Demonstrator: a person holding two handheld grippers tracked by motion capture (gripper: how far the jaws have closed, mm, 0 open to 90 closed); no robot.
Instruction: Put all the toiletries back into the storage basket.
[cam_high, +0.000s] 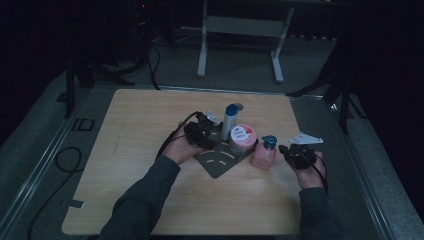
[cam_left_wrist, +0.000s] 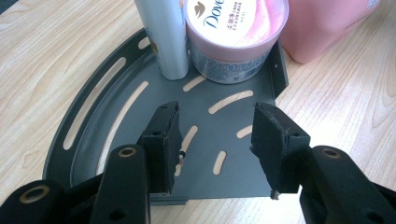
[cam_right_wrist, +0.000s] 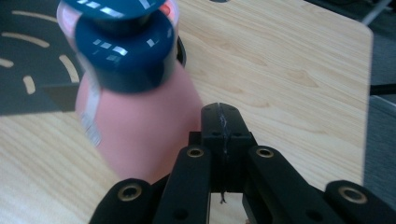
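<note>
On the table (cam_high: 150, 200), the left gripper (cam_left_wrist: 215, 135) hangs jaws apart over a slotted dark tray (cam_left_wrist: 93, 140) holding a Dove tub (cam_left_wrist: 236, 28) — lettering legible close up — while the right gripper (cam_right_wrist: 223, 128), jaws together, sits beside a pink bottle (cam_right_wrist: 135, 116).

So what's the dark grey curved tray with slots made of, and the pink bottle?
The dark grey slotted tray looks like thin painted metal: matte, with crisp cut slots and a folded rim. The pink bottle with the dark blue cap looks like smooth plastic; its cap shines glossy.
</note>
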